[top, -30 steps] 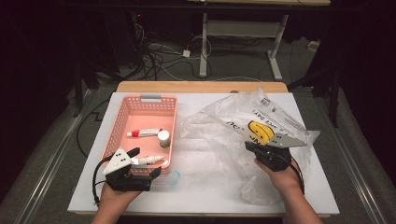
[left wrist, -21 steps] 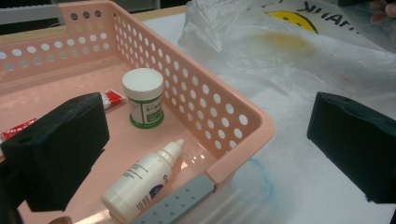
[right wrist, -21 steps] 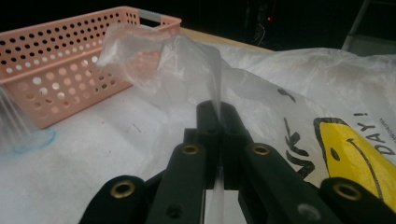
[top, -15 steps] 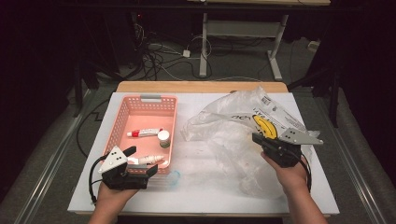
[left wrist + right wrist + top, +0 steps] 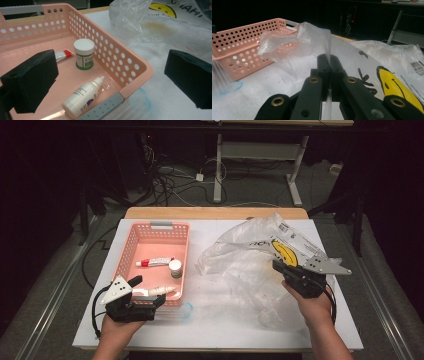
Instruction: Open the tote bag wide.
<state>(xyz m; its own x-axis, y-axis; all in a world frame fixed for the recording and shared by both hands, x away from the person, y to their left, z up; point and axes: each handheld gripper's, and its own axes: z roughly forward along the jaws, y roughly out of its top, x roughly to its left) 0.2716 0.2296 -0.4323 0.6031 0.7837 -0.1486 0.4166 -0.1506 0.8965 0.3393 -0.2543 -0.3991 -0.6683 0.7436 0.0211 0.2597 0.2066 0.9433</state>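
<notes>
Right gripper (image 5: 329, 63), held level above the table (image 5: 220, 320), pinches the clear plastic bag (image 5: 312, 42); left gripper (image 5: 110, 80) gapes open.

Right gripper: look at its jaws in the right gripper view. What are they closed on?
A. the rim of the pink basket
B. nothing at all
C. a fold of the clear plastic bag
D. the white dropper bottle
C: in the right gripper view the right gripper has its jaws shut on a thin fold of the clear plastic bag, which rises from between them, apart from the pink basket.
</notes>
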